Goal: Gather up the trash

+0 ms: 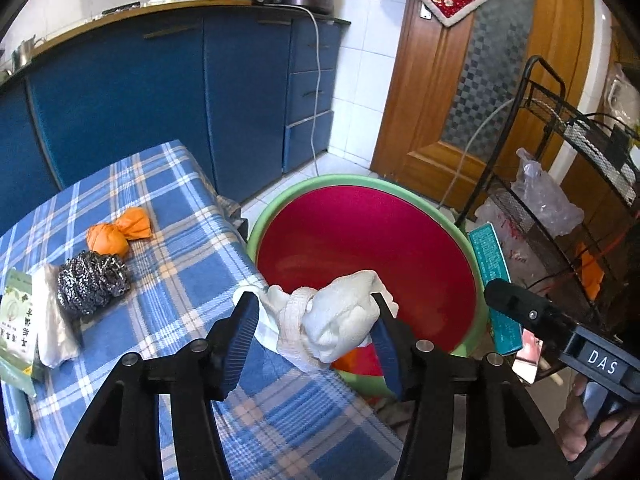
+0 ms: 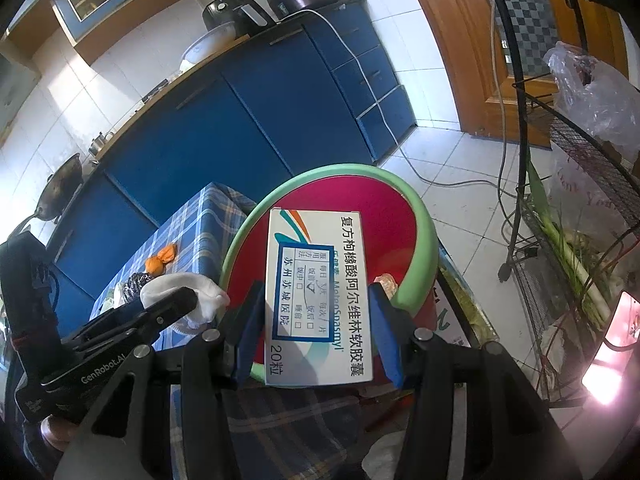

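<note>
A crumpled white cloth wad [image 1: 340, 320] lies between the fingers of my left gripper [image 1: 314, 300], over the table's edge and the near rim of a red bin with a green rim [image 1: 340, 179]. The jaws stand apart around it; the wad leans on the right finger and is not squeezed. My right gripper [image 2: 316, 294] is shut on a white and teal medicine box [image 2: 320, 280], held flat above the bin [image 2: 420, 216]. The left gripper's finger [image 2: 168, 308] and the wad [image 2: 200, 292] show at its left.
On the blue plaid table [image 1: 180, 220] lie an orange wrapper [image 1: 116, 232], a steel scourer [image 1: 92, 284], a white packet [image 1: 52, 320] and a green pack [image 1: 16, 320]. Blue cabinets [image 1: 160, 92] stand behind. A black wire rack [image 1: 560, 184] with plastic bags stands at the right, beside a wooden door [image 1: 424, 120].
</note>
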`<state>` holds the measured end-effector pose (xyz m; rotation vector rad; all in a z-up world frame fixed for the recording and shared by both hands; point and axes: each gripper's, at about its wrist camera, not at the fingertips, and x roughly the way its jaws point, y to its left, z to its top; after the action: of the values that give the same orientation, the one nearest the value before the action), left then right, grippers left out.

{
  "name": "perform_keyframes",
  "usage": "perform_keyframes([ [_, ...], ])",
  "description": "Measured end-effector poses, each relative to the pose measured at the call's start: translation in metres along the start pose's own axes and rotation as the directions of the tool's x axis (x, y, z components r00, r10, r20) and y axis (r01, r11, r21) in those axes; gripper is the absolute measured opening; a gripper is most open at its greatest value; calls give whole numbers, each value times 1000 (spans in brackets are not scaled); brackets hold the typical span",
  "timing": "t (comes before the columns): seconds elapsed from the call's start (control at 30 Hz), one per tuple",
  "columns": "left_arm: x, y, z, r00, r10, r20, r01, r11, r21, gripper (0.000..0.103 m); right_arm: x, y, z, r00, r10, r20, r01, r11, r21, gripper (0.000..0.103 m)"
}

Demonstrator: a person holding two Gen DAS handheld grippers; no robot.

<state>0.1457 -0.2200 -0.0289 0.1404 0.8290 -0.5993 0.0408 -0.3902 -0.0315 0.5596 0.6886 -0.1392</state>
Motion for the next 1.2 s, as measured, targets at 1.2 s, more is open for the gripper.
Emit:
perform_keyframes([
  [1.2, -58, 66, -18, 991, 121, 59, -108, 976, -189, 57, 29, 33, -3, 998, 18, -53, -22, 997, -72, 54],
])
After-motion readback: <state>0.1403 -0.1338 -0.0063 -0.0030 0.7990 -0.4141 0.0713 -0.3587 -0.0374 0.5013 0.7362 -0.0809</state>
